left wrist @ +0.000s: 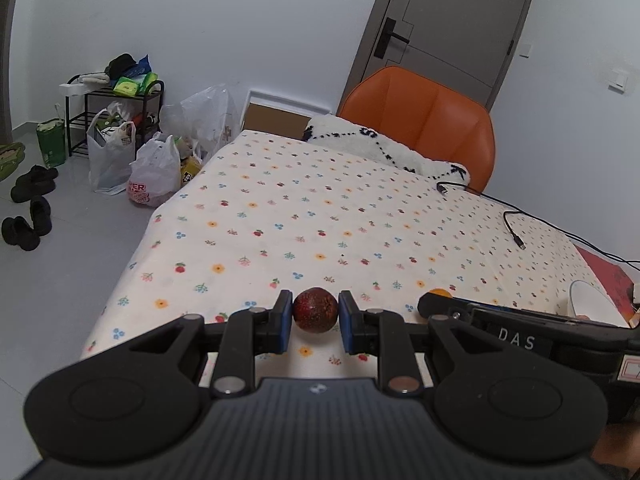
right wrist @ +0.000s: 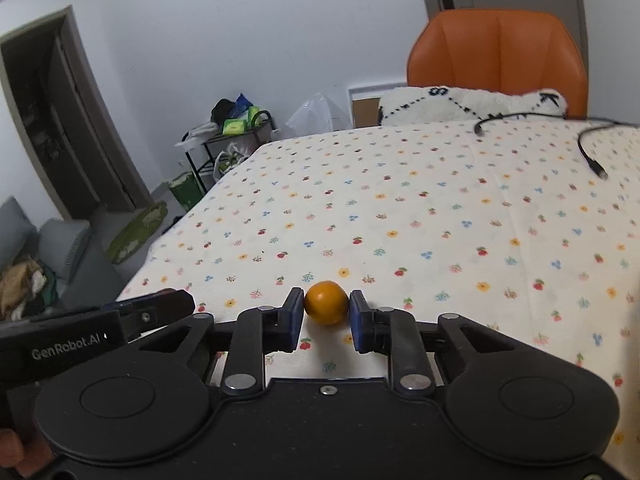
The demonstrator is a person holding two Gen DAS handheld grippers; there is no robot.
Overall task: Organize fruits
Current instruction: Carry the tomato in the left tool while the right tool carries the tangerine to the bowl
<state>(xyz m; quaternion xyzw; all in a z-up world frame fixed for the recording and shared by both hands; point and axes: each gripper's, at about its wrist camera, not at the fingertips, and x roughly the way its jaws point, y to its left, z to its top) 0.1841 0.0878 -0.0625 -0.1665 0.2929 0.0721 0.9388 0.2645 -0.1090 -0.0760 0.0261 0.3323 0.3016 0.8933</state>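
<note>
A dark red, speckled round fruit [left wrist: 315,310] sits between the blue pads of my left gripper [left wrist: 315,303], which is shut on it just over the flowered tablecloth [left wrist: 304,216]. In the right wrist view a small orange fruit [right wrist: 326,302] is pinched the same way by my right gripper [right wrist: 326,300], both pads touching it. The two grippers are side by side near the table's front edge. The right gripper's finger [left wrist: 434,303] and a sliver of the orange fruit [left wrist: 440,292] show in the left wrist view. The left gripper's body [right wrist: 152,308] shows at the left of the right wrist view.
A white dish rim [left wrist: 588,300] and a red sheet [left wrist: 604,272] lie at the table's right edge. Black cables [left wrist: 516,224] trail over the far right. An orange chair [left wrist: 420,120] with a white fuzzy cushion [left wrist: 380,148] stands behind the table. Bags [left wrist: 152,176] and shoes [left wrist: 28,204] crowd the floor on the left.
</note>
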